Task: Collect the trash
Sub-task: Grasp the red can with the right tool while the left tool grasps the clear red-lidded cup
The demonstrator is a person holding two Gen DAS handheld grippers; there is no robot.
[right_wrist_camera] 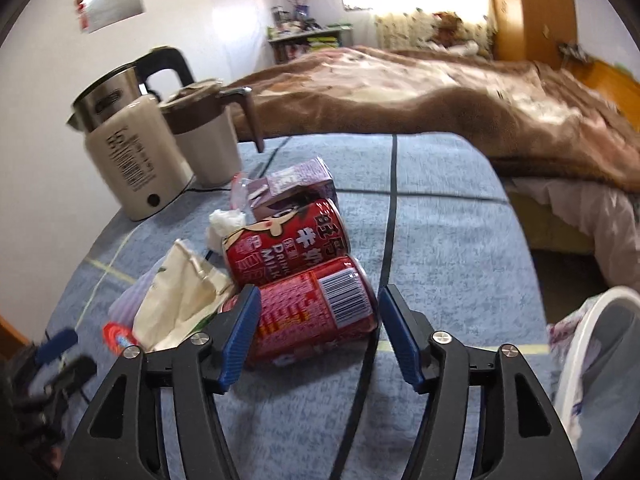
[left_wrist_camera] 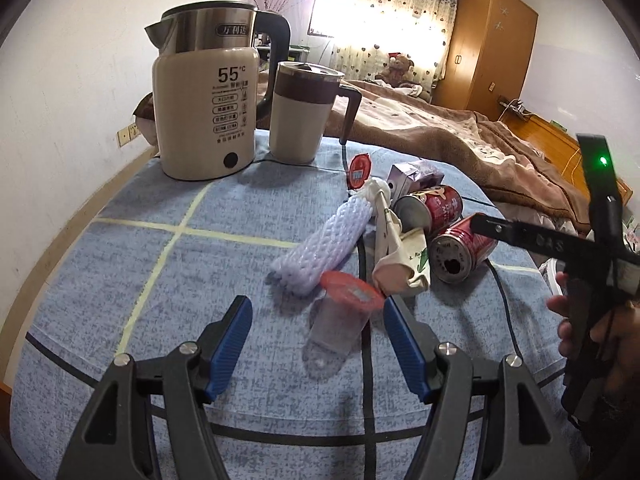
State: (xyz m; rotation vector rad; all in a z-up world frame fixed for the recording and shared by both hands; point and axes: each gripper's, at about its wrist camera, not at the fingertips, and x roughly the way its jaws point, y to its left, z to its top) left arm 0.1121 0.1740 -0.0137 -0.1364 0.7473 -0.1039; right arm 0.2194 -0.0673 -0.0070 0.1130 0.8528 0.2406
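A clear plastic cup with a red lid (left_wrist_camera: 340,320) lies on its side on the blue tablecloth (left_wrist_camera: 120,280). My left gripper (left_wrist_camera: 318,340) is open around it, and the left pad stands clear of it. Beyond it lie a white foam net sleeve (left_wrist_camera: 320,236), a crumpled cream paper bag (left_wrist_camera: 400,260), two red milk cans (left_wrist_camera: 460,252) and a purple carton (left_wrist_camera: 416,176). In the right wrist view the nearer red can (right_wrist_camera: 316,312) lies on the cloth between the blue pads of my right gripper (right_wrist_camera: 320,332), which is open. The second can (right_wrist_camera: 288,244) lies just behind it.
A cream electric kettle (left_wrist_camera: 204,108) and a lidded mug (left_wrist_camera: 300,112) stand at the table's far left, with a cord across the cloth. A bed with a brown blanket (right_wrist_camera: 440,100) lies beyond the table. A white-rimmed container (right_wrist_camera: 580,340) sits off the table's right edge.
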